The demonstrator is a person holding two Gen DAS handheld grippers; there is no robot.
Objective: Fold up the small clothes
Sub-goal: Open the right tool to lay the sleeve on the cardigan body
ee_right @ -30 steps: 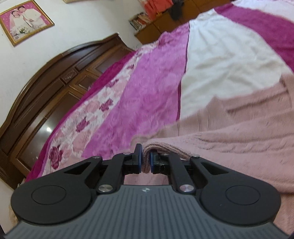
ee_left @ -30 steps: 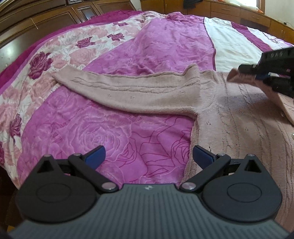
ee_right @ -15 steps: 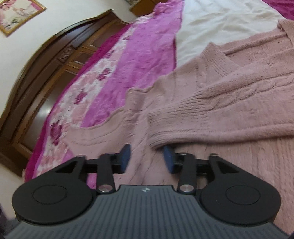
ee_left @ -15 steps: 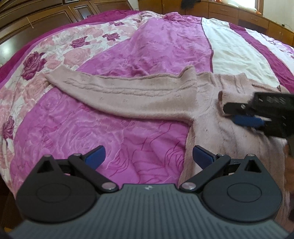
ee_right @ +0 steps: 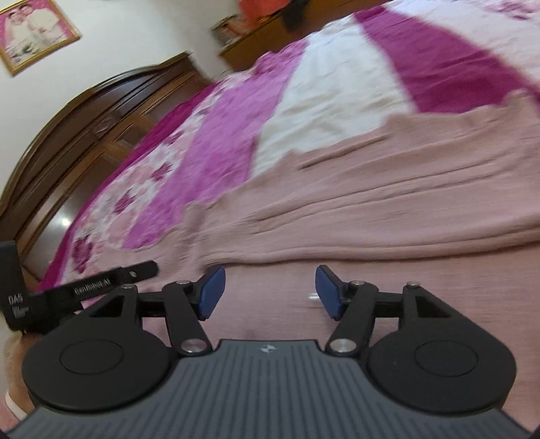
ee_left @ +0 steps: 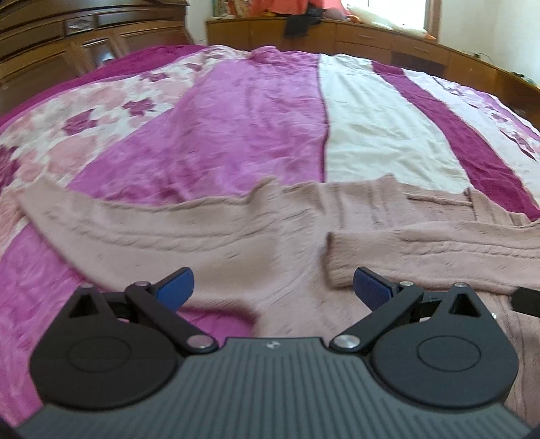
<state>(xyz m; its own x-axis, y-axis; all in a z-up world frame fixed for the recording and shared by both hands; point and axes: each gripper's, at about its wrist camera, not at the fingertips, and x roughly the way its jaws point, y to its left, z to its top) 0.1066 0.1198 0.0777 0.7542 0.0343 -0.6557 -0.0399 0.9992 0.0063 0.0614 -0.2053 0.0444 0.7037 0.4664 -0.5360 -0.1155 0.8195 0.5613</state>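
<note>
A dusty-pink cable-knit cardigan (ee_left: 290, 277) lies flat on the bed. Its left sleeve (ee_left: 135, 229) stretches out to the left. Its right sleeve (ee_left: 422, 256) is folded across the body, cuff near the middle. My left gripper (ee_left: 273, 287) hovers open just above the body, beside that cuff, holding nothing. In the right wrist view the cardigan (ee_right: 371, 216) fills the lower half, blurred by motion. My right gripper (ee_right: 270, 292) is open and empty over the knit. The left gripper's black finger (ee_right: 111, 280) shows at the left edge there.
The bed carries a quilt (ee_left: 256, 128) with magenta, white and rose-print stripes. Dark wooden wardrobes (ee_left: 87, 44) stand behind on the left, a low wooden cabinet (ee_left: 371, 40) along the back. A framed picture (ee_right: 32, 32) hangs on the wall.
My right gripper laid the right sleeve across the cardigan's body, let go, opened wide and drew back. My left gripper moved right and forward over the cardigan, staying open.
</note>
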